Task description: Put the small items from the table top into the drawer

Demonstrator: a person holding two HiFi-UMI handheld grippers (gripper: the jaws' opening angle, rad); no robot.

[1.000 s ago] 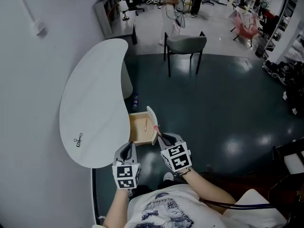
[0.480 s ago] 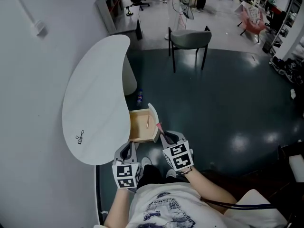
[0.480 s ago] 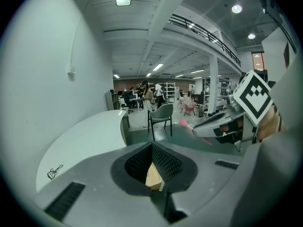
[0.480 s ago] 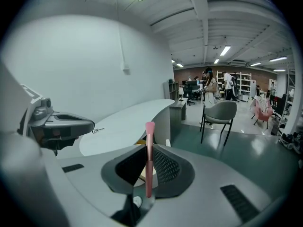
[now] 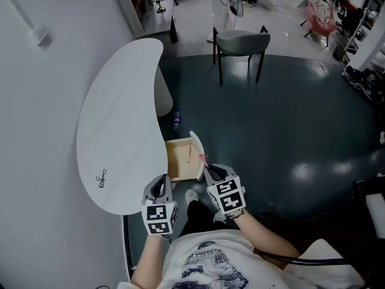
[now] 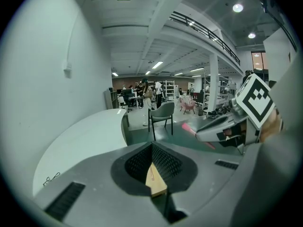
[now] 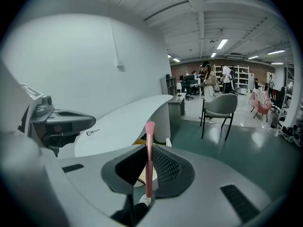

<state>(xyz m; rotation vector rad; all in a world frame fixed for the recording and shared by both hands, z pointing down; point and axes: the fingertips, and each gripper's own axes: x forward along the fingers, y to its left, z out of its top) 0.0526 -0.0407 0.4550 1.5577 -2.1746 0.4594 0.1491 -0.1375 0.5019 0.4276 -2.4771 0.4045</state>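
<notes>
- Along the left wall stands the white curved table (image 5: 114, 113)
- At its near edge the wooden drawer (image 5: 176, 164) is pulled open
- Right gripper (image 5: 207, 168), just beside the drawer front, jaws clamped on a pink brush (image 7: 149, 160)
- Left gripper (image 5: 161, 188), jaws together, nothing between them
- Small black clip (image 5: 100, 178) lies on the table top
- Thin stick (image 5: 189, 155) lies inside the drawer

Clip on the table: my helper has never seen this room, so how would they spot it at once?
Find the white curved table against the wall. Near its end closest to the person, toward the wall, lies a small dark clip. It is the only thing on the tabletop.
</notes>
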